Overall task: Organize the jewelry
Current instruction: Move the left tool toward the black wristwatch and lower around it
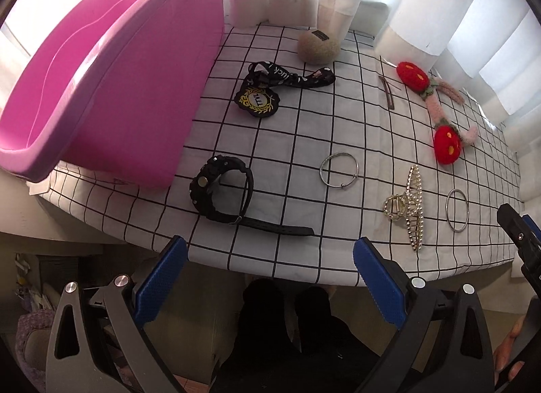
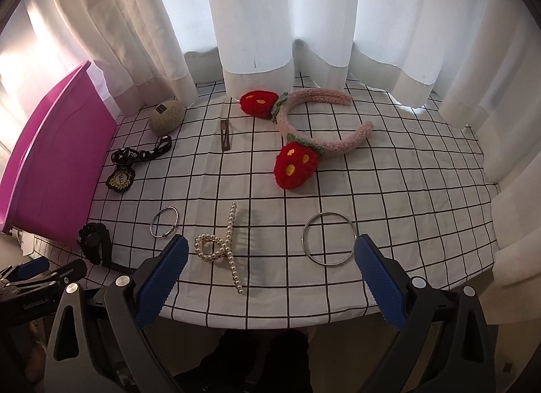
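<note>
Seemingly progress: nothing sorted yet.
Jewelry: watch [image 1: 221,190], bangles [image 2: 328,239], pearl clip [image 2: 219,247] lie mid-frame on table [image 2: 422,190].
Bin [image 1: 111,82]: upper left.
Left hand-held gripper [image 1: 270,278]: wide open, empty.
Right hand-held gripper [image 2: 270,278]: wide open, empty.

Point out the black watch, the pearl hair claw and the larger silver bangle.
black watch [image 1: 221,190]: left wrist view, on its case and band loop.
pearl hair claw [image 2: 219,247]: right wrist view, on its pearl loop handle.
larger silver bangle [image 2: 306,224]: right wrist view, on its left rim.

A home setting: grid-patterned tablecloth [image 2: 389,169], white curtains [image 2: 257,14] at a window, pink plastic bin [image 1: 111,82].
</note>
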A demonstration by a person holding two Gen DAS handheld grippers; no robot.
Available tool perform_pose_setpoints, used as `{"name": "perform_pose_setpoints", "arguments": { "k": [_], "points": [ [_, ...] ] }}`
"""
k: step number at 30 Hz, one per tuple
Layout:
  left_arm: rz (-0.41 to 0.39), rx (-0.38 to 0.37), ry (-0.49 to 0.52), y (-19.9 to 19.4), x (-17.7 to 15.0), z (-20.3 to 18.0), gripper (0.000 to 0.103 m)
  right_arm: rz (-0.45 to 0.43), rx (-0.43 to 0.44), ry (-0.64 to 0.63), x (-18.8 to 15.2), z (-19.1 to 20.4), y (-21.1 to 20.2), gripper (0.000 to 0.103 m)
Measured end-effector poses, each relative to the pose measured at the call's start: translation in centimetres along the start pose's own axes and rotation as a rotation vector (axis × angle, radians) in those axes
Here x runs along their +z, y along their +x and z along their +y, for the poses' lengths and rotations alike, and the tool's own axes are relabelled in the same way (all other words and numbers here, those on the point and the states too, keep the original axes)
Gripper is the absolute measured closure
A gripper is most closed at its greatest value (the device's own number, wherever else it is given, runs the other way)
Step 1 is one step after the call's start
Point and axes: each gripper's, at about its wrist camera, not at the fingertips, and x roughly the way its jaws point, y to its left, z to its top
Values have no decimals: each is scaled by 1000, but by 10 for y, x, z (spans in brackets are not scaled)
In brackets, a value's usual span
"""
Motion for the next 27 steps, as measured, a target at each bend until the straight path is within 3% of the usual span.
{"name": "perform_pose_setpoints", "arguments": {
  "k": [4,17,27],
  "points": [
    [30,7,-35,21,-7,9,6,36,-8,10,-5,-9,14,9],
    [-16,68,-168,80,5,52,6,82,-56,43,-14,-37,44,9],
    [-27,114,-147,109,19,54,6,100,-43,68,-13,-57,71,9]
  ]
}}
